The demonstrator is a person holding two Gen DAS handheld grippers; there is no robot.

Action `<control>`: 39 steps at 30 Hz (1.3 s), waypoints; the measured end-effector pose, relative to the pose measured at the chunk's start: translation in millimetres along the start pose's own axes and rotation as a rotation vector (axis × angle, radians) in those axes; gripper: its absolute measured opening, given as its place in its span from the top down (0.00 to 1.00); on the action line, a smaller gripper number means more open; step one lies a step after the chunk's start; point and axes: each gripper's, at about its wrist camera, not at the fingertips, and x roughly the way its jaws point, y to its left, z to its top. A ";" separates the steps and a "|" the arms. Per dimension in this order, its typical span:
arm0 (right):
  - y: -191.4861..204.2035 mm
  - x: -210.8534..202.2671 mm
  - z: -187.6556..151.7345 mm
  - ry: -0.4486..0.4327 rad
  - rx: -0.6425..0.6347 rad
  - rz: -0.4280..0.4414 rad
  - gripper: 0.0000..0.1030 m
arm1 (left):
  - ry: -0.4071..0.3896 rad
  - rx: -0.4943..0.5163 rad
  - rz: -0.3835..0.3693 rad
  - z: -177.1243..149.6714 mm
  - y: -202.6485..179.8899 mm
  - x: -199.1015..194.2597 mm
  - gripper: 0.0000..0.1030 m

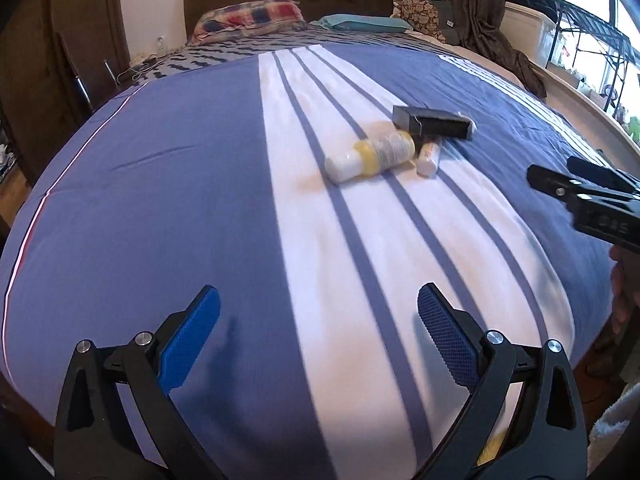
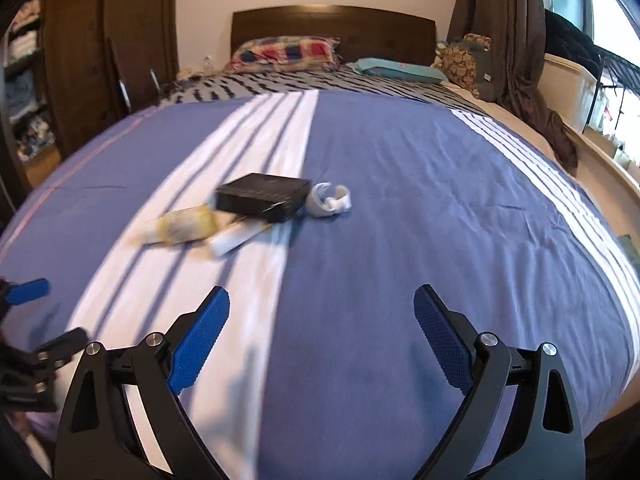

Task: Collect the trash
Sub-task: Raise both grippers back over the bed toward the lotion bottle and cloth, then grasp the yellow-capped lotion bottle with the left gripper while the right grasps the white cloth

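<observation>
Left claw: my left claw (image 1: 318, 334) hangs above the near end of the bed (image 1: 160, 208), blue pads spread wide apart with nothing between them.
Right claw: my right claw (image 2: 322, 338) is likewise spread wide and empty, over the blue part of the cover; from the left wrist view I see it coming in at the right edge.
Trash: I see a small cluster lying mid-bed, ahead of both claws and well apart from them.
Bottle: a white and yellow bottle (image 1: 370, 156) lies on its side across the white stripes.
Tube: a small white tube (image 1: 429, 159) lies just beside the bottle, on its right from the left wrist view.
Box: a black box (image 2: 264, 197) sits just behind the bottle and tube; the tube's far end runs under its near edge.
Wrapper: a crumpled white wrapper (image 2: 330, 199) lies just beside the box, on the blue cloth.
Bed head: a checked pillow (image 2: 286, 54) and a teal pillow (image 2: 400, 69) lie by the dark headboard (image 2: 332, 26).
</observation>
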 end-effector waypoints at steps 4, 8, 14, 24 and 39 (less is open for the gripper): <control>-12.4 36.5 13.6 0.057 0.026 -0.028 0.14 | 0.012 -0.003 0.004 23.0 -0.5 25.8 0.09; -18.1 62.4 28.1 0.111 0.057 0.002 0.15 | 0.026 -0.003 0.003 45.3 -1.8 51.4 0.09; -14.5 86.9 45.8 0.140 0.053 -0.010 0.15 | 0.046 0.049 -0.009 70.9 -17.5 82.7 0.09; -9.4 117.8 67.8 0.156 0.044 0.003 0.31 | 0.062 0.067 -0.063 98.3 -28.8 108.9 0.23; 0.8 57.1 25.4 0.124 0.002 0.098 0.76 | 0.037 0.057 -0.078 62.2 -19.5 73.2 0.69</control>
